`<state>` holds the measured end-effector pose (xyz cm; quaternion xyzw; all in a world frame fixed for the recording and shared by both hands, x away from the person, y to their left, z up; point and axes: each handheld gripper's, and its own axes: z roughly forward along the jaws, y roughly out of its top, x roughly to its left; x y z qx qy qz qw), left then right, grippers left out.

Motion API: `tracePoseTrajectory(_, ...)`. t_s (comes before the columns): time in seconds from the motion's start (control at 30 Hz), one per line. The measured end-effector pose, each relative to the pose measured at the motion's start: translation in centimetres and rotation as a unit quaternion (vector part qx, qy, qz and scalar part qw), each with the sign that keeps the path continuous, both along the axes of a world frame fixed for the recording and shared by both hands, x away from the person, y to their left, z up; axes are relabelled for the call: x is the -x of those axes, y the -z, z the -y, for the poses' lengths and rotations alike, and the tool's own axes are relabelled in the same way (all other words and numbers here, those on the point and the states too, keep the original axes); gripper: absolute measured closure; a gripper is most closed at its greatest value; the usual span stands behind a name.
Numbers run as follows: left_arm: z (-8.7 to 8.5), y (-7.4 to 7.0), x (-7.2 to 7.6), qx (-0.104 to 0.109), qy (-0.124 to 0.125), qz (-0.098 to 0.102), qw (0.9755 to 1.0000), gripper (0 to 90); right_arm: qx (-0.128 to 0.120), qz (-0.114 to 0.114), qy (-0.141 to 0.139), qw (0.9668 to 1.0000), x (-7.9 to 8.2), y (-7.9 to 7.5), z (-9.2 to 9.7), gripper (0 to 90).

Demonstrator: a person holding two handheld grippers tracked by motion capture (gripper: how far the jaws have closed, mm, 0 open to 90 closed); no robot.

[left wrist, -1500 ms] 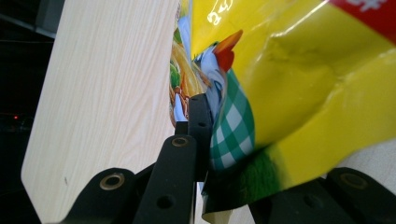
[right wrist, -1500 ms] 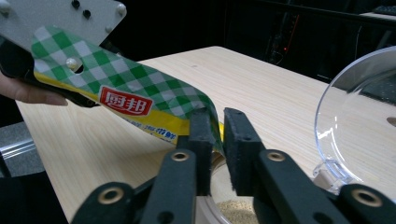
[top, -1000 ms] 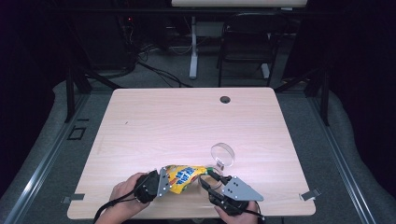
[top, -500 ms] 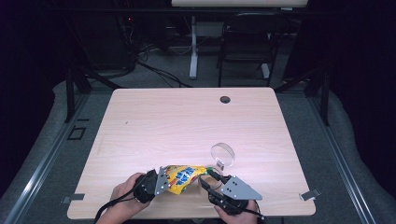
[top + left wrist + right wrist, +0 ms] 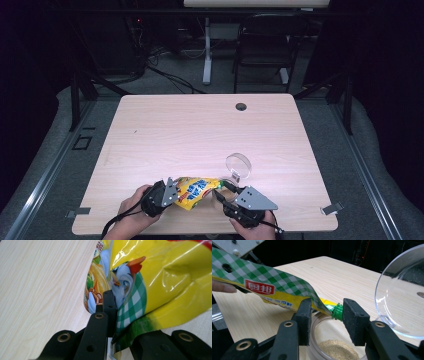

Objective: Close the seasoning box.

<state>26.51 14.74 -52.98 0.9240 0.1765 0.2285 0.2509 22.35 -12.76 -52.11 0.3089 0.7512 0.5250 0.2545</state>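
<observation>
A yellow seasoning pouch (image 5: 195, 190) with a green check pattern hangs between both grippers near the table's front edge. My left gripper (image 5: 172, 192) is shut on one end of the pouch (image 5: 162, 277), its jaws (image 5: 117, 315) pinching the printed foil. My right gripper (image 5: 325, 310) is shut on the other end, with the green spout (image 5: 337, 311) against one pad and the pouch's tip (image 5: 274, 282) against the other. The spout points down over a clear jar (image 5: 317, 317) holding tan powder (image 5: 338, 350). The jar's clear lid (image 5: 402, 295) stands open beside it (image 5: 238, 164).
The pale wooden table (image 5: 200, 130) has a dark cable hole (image 5: 241, 106) near its far edge. A chair (image 5: 260, 45) and desk legs stand beyond the table. A person's hands hold both grippers at the front edge.
</observation>
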Motion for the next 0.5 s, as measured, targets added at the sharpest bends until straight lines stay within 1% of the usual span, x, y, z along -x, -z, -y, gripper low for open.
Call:
tracePoseTrajectory(0.03,0.0,0.0,0.0,0.002,-0.001,-0.001,1.0,87.9,0.002,-0.001,0.0,1.0,0.0,0.0,0.0,60.4)
tracePoseTrajectory(0.1,-0.1,0.0,0.0,0.005,-0.002,-0.004,1.0,88.0,0.01,-0.007,-0.005,0.9999,-0.2,-0.1,-0.1,67.6)
tracePoseTrajectory(0.13,-0.2,0.0,0.0,0.006,-0.002,-0.004,1.0,88.0,0.013,-0.009,-0.009,0.9998,-0.3,-0.2,-0.1,68.5)
tracePoseTrajectory(0.17,-0.2,0.1,0.0,0.01,-0.004,-0.006,0.9999,88.0,0.015,-0.007,-0.012,0.9998,-0.3,-0.3,-0.2,71.5)
tracePoseTrajectory(0.2,-0.2,0.1,0.0,0.01,-0.004,-0.006,0.9999,88.0,0.02,-0.007,-0.014,0.9997,-0.3,-0.4,-0.2,72.2)
tracePoseTrajectory(0.23,-0.3,0.1,-0.1,0.017,-0.007,-0.009,0.9998,88.0,0.022,-0.003,-0.016,0.9996,-0.3,-0.5,-0.3,71.7)
tracePoseTrajectory(0.27,-0.3,0.1,-0.1,0.017,-0.007,-0.009,0.9998,88.0,0.022,-0.003,-0.016,0.9996,-0.3,-0.5,-0.3,71.7)
tracePoseTrajectory(0.3,-0.5,0.1,-0.1,0.022,-0.008,-0.011,0.9997,88.0,0.022,0.0,-0.016,0.9996,-0.3,-0.7,-0.4,67.0)
tracePoseTrajectory(0.33,-0.6,0.2,-0.2,0.026,-0.009,-0.01,0.9996,88.0,0.018,0.002,-0.014,0.9997,-0.3,-0.8,-0.4,64.3)
tracePoseTrajectory(0.37,-0.7,0.2,-0.2,0.028,-0.009,-0.014,0.9995,88.0,0.013,0.007,-0.011,0.9998,-0.2,-0.8,-0.4,59.9)
tracePoseTrajectory(0.4,-0.7,0.2,-0.2,0.028,-0.009,-0.014,0.9995,88.0,0.013,0.007,-0.011,0.9998,-0.2,-0.8,-0.4,59.9)
tracePoseTrajectory(0.43,-1.0,0.2,-0.3,0.041,-0.013,-0.021,0.9988,88.0,0.007,0.012,-0.004,0.9999,-0.1,-0.9,-0.1,57.9)
tracePoseTrajectory(0.47,-1.1,0.2,-0.4,0.048,-0.015,-0.024,0.9984,88.0,0.003,0.013,-0.002,0.9999,-0.1,-0.9,0.0,57.5)
tracePoseTrajectory(0.5,-1.2,0.3,-0.4,0.054,-0.021,-0.022,0.9981,88.0,-0.004,0.015,0.002,0.9999,-0.1,-0.9,0.1,57.1)
